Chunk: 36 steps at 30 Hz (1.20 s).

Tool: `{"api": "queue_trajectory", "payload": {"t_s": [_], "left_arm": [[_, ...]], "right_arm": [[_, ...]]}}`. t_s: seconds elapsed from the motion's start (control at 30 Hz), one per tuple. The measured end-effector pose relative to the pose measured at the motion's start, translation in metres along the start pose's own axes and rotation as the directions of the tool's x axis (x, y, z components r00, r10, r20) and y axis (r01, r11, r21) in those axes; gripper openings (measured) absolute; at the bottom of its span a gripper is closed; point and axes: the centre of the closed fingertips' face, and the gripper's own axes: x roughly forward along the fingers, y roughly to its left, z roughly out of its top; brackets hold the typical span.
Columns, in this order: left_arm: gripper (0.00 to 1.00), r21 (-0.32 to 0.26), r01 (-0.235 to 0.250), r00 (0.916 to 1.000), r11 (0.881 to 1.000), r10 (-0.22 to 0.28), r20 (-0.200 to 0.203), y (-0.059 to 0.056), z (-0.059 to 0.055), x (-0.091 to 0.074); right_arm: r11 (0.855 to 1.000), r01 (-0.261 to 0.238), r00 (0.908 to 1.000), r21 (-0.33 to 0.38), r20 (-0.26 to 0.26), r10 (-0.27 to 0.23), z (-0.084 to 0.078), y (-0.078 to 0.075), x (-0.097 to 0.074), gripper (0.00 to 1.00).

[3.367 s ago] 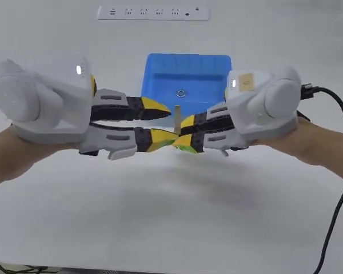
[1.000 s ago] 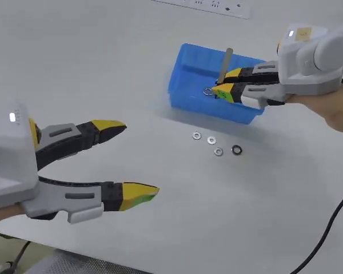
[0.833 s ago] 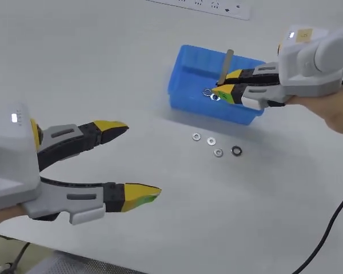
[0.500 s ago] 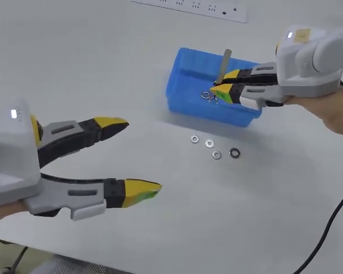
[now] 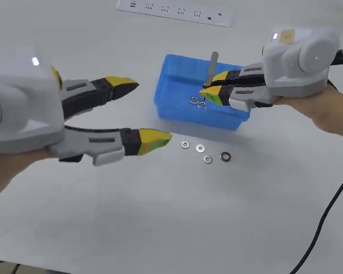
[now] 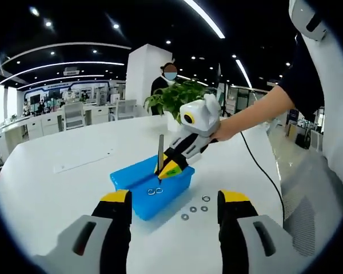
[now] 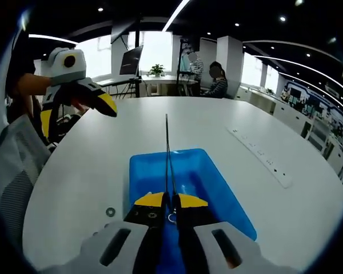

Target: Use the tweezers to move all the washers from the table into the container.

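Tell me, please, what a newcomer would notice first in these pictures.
The blue container in the middle of the white table catches the eye first, with the right gripper over it, shut on the tweezers. The left gripper hangs open at the near left, and four washers lie on the table just in front of the container.

We see a bright blue container [image 5: 174,114] at upper centre, on a plain white table [image 5: 160,217]. The left gripper [image 5: 150,111] and right gripper [image 5: 207,92] are white, with black jaws tipped yellow and green. The tweezers [image 5: 212,61] are grey and the washers [image 5: 200,148] silvery, with one black washer [image 5: 226,156]. A black cable [image 5: 326,228] shows at lower right.
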Motion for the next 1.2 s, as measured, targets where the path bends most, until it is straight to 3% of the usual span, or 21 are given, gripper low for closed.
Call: {"api": "queue_trajectory", "payload": {"t_s": [0.1,0.13,0.27,0.37,0.43,0.53,0.63,0.7,0.83,0.93,1.03,1.2], "left_arm": [[0.61,0.069,0.015,0.9998,0.997,-0.014,-0.012,0.008,0.008,0.020],[0.60,0.085,0.040,0.9990,0.996,-0.038,-0.023,0.007,0.010,0.027],[0.60,0.099,0.081,0.9965,0.992,-0.078,-0.028,0.009,0.016,0.044],[0.60,0.131,0.063,0.9971,0.989,-0.057,-0.050,0.017,0.015,0.053],[0.57,0.129,0.060,0.9977,0.990,-0.055,-0.040,0.021,0.019,0.058],[0.48,0.116,0.096,0.9953,0.989,-0.097,-0.004,0.017,0.030,0.065],[0.42,0.145,0.122,0.9924,0.982,-0.123,-0.005,0.011,0.037,0.072],[0.40,0.163,0.139,0.9903,0.977,-0.138,-0.017,0.007,0.038,0.074],[0.22,0.171,0.186,0.9826,0.968,-0.184,-0.023,0.000,0.040,0.074],[0.22,0.168,0.208,0.9779,0.963,-0.208,-0.021,-0.004,0.041,0.073],[0.17,0.176,0.230,0.9729,0.957,-0.230,-0.021,-0.002,0.039,0.071],[0.08,0.197,0.233,0.9723,0.952,-0.232,-0.026,0.005,0.037,0.067]], "right_arm": [[1.000,-0.011,0.9999,-0.025,-0.005,0.011,0.003,0.003,0.000,0.08],[0.999,-0.015,0.9999,-0.032,-0.007,0.015,0.004,0.004,0.000,0.08],[0.998,-0.025,0.9996,-0.060,-0.015,0.024,0.005,0.006,-0.001,0.08],[0.997,-0.027,0.9994,-0.078,-0.025,0.025,0.004,0.006,-0.001,0.08],[0.996,-0.027,0.9992,-0.084,-0.032,0.024,0.003,0.007,-0.002,0.08],[0.996,-0.030,0.9991,-0.088,-0.032,0.027,0.002,0.008,-0.004,0.08],[0.995,-0.037,0.9988,-0.095,-0.034,0.034,0.002,0.010,-0.005,0.08],[0.994,-0.044,0.9985,-0.102,-0.036,0.041,0.002,0.012,-0.005,0.08],[0.992,-0.053,0.9982,-0.110,-0.033,0.050,0.004,0.015,-0.006,0.08],[0.992,-0.056,0.9981,-0.115,-0.032,0.053,0.005,0.016,-0.007,0.08],[0.991,-0.062,0.9979,-0.118,-0.029,0.059,0.007,0.018,-0.006,0.08],[0.990,-0.078,0.9968,-0.120,-0.026,0.075,0.009,0.023,-0.005,0.08]]}}
